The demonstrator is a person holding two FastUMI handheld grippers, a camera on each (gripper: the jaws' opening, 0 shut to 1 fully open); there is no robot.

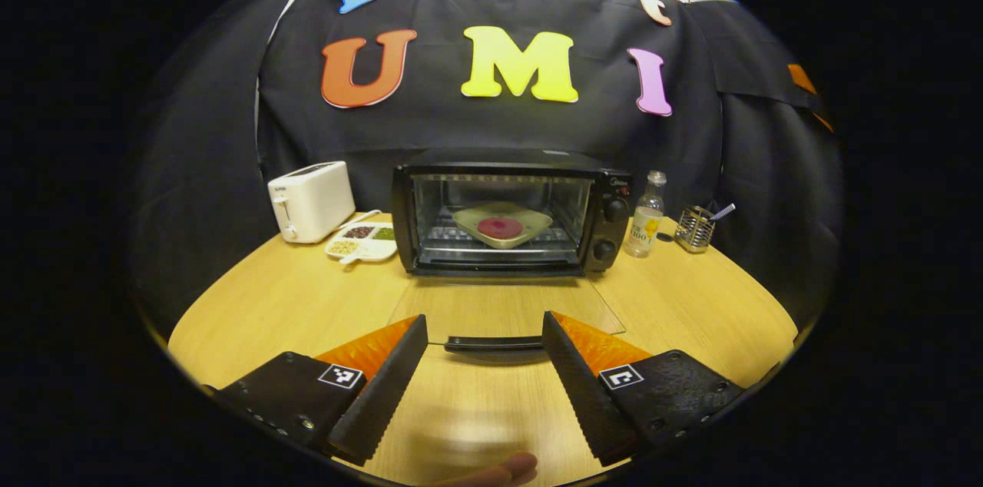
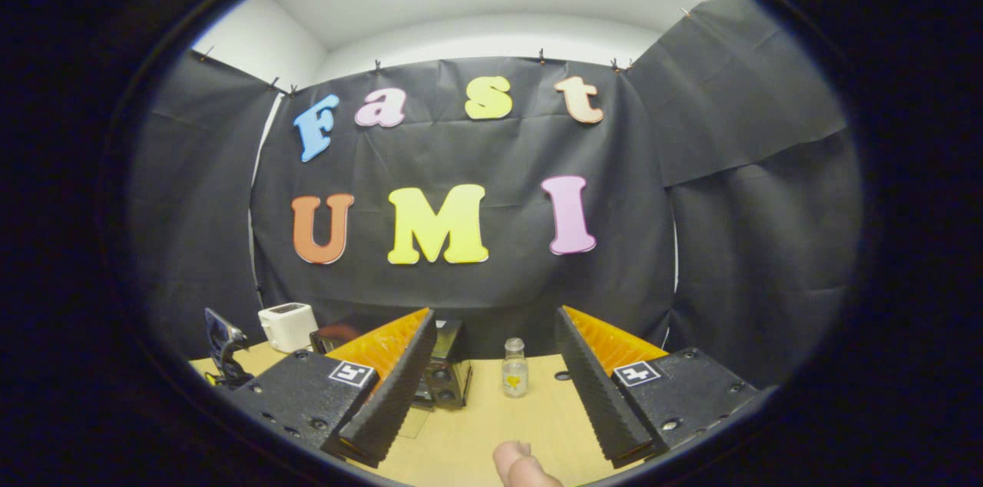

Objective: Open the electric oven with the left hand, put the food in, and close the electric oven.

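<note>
My left gripper (image 1: 485, 360) hangs spread and empty, the handle (image 1: 493, 343) of the dropped oven (image 1: 511, 214) door just ahead between its tips. The food (image 1: 501, 226) sits on a plate (image 1: 533, 223) inside, so I judge closing is what remains: lift that handle up. My right gripper (image 2: 491, 372) is spread, idle above the wooden table (image 1: 292, 295); black cloth walls behind.

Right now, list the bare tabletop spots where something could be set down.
Bare wood lies left of the lowered glass oven door, in front of the white toaster, and right of the door, before the clear bottle. Crowded: the back row, toaster to metal holder.
</note>
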